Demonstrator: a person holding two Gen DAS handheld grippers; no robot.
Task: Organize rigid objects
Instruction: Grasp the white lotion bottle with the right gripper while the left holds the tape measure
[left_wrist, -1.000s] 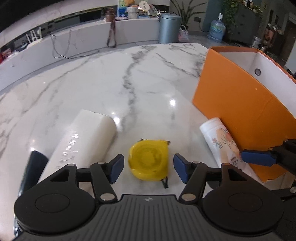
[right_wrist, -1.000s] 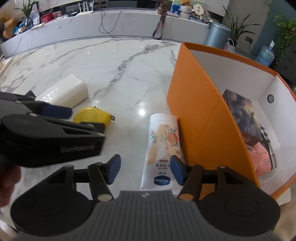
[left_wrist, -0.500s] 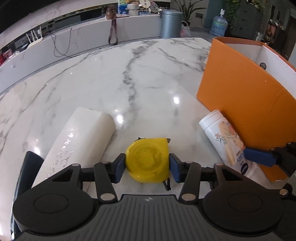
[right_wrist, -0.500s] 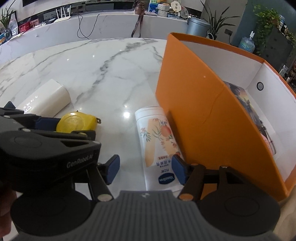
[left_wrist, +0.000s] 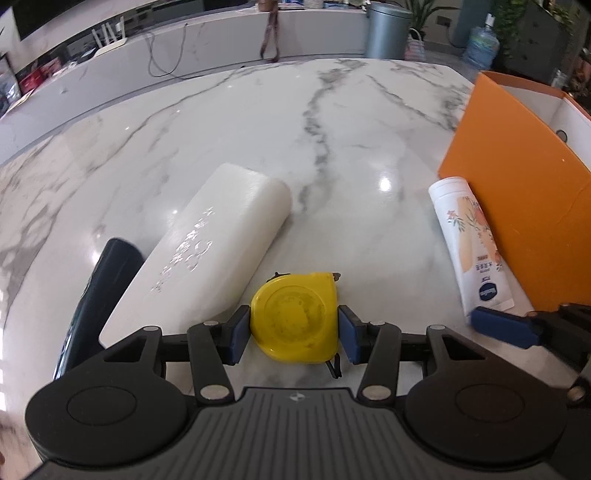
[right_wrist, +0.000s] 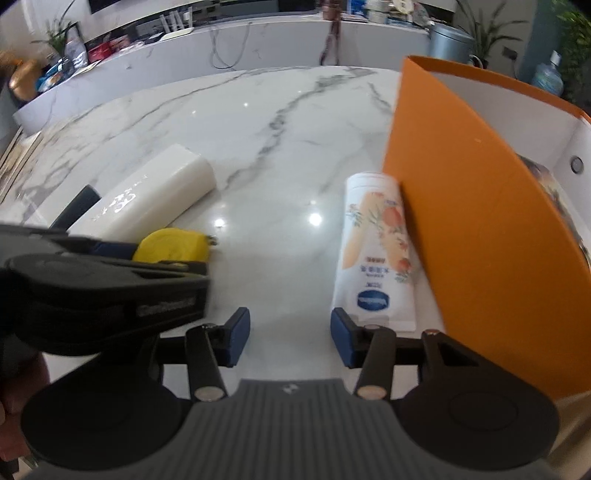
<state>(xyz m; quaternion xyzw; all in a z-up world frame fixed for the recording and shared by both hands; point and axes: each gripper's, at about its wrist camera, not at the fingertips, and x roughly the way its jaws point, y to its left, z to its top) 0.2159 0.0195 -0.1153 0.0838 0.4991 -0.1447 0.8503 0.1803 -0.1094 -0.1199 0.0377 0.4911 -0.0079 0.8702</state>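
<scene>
A yellow tape measure (left_wrist: 293, 317) lies on the marble table (left_wrist: 258, 122), and my left gripper (left_wrist: 293, 338) is shut on it, a blue pad pressing each side. In the right wrist view the tape measure (right_wrist: 170, 245) shows behind the left gripper's body. A white lotion tube (right_wrist: 373, 251) with a peach print lies against the orange box (right_wrist: 480, 221). My right gripper (right_wrist: 290, 341) hovers just left of the tube's lower end; its jaws are closing with only bare table between them. One of its blue fingers (left_wrist: 502, 326) reaches into the left wrist view beside the tube (left_wrist: 469, 240).
A long white box (left_wrist: 221, 243) lies left of the tape measure, with a dark blue item (left_wrist: 99, 288) beside it. The orange box (left_wrist: 517, 184) stands open at the right with packets inside. A counter, a metal bin and plants lie beyond the table.
The left jaws closed onto the tape measure. The right gripper shifted left, so the tube now lies outside its right finger, and its jaws narrowed.
</scene>
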